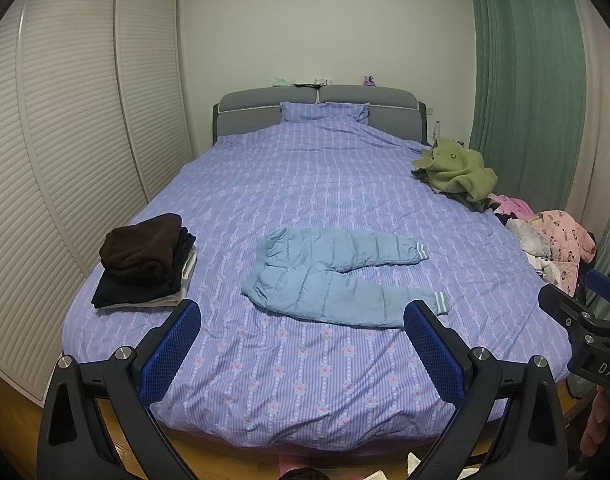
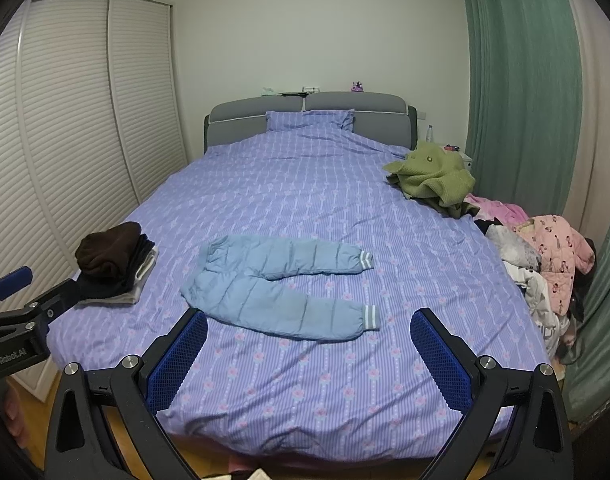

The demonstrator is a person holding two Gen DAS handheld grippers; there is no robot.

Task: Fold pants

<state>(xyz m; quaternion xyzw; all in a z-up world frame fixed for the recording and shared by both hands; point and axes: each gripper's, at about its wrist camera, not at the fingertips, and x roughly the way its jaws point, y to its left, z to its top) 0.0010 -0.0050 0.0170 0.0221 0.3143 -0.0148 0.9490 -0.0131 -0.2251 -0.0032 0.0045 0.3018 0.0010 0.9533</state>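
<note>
Lying flat on the bed [image 1: 345, 184], the light blue padded pants [image 1: 337, 276] run waistband at 9 o'clock to cuffs at 3 o'clock. Both the left gripper [image 1: 303, 322] and right gripper [image 2: 309, 330] hover wide open and empty at the foot of the bed, the pants at 12 o'clock. The cuffs look nearer the right gripper, the waistband nearer the left.

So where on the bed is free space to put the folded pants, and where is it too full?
Free: the wide stretch of bed cover between the blue pants and the pillow, and the strip in front of the pants near the foot. Crowded: the left edge holds the dark folded stack; the right edge holds the green garment and the pink clothes heap.
</note>
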